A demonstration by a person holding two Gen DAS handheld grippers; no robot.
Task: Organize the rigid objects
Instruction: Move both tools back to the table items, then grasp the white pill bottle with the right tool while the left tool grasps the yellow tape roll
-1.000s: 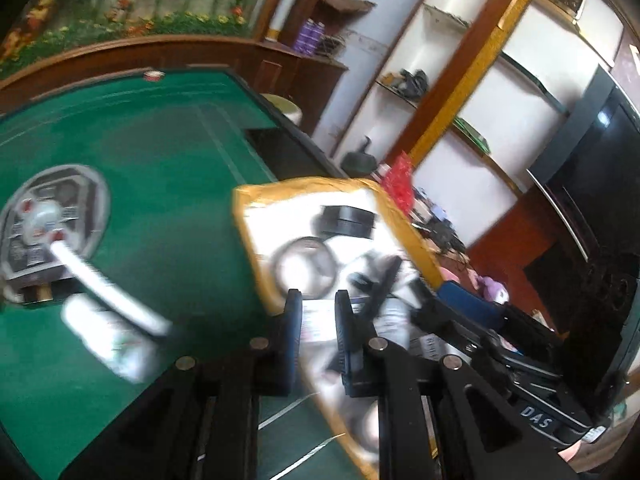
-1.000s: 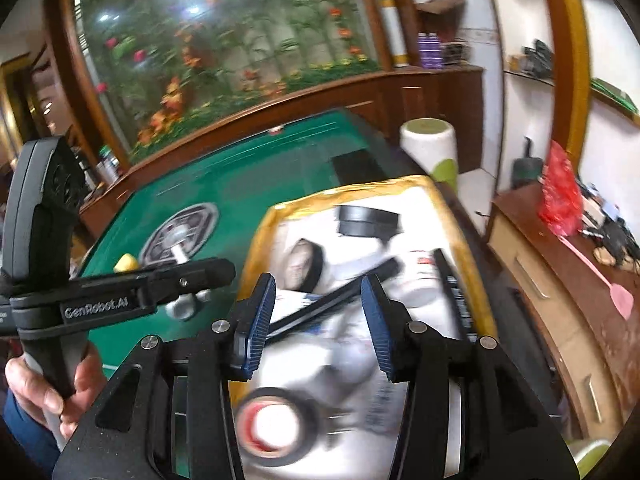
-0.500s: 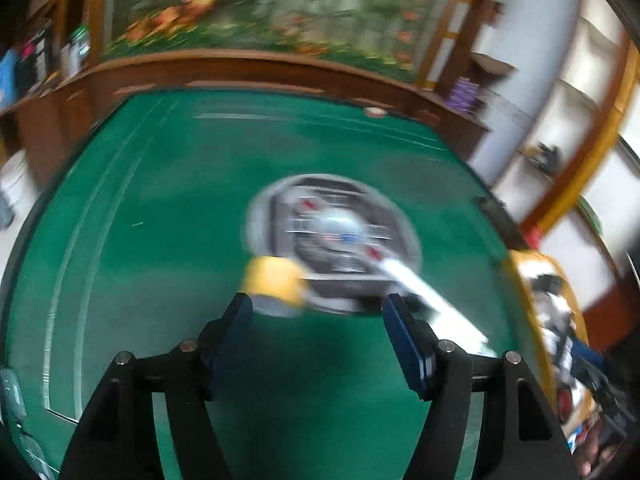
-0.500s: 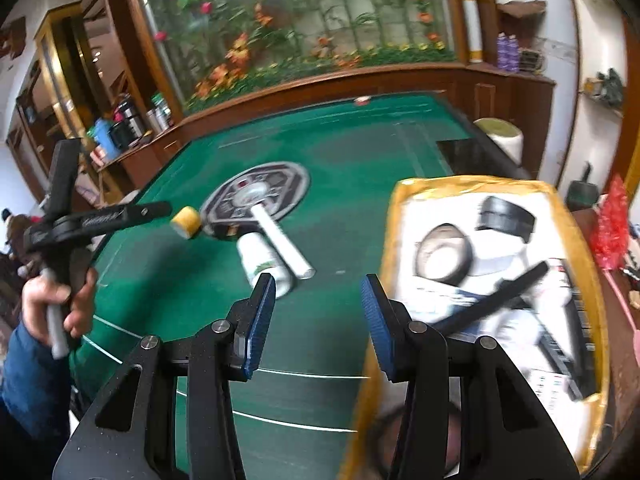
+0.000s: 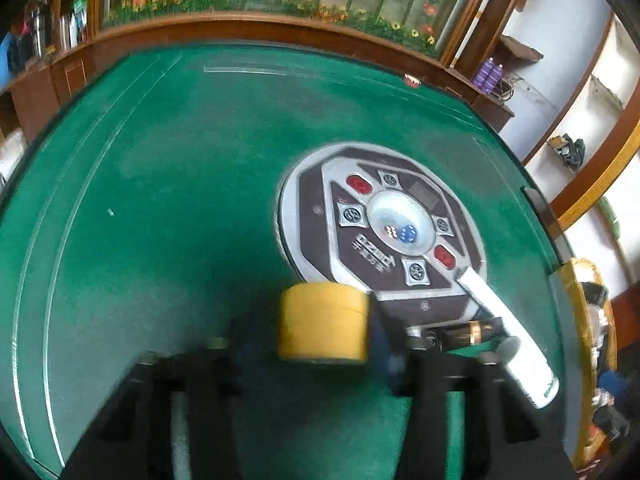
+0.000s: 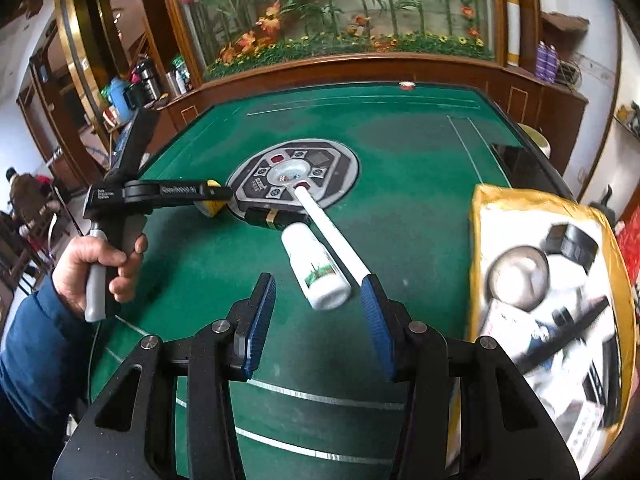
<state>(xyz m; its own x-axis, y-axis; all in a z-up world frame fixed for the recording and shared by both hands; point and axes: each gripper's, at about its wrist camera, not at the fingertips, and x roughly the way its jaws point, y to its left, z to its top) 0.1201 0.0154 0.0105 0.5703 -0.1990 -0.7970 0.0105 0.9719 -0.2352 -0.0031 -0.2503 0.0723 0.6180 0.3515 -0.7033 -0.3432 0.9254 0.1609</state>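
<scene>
Closer now, the left gripper has its parted fingers around a yellow tape roll near the table centre, while the right gripper hovers spread before a white bottle.

Green felt table, wood-framed floral mural, shelves

Left wrist cam sits low and close, right up on the round dice panel, facing the far flower mural. Right wrist cam hangs back and higher, facing the same way. Both catch that panel and the green desk.
</scene>
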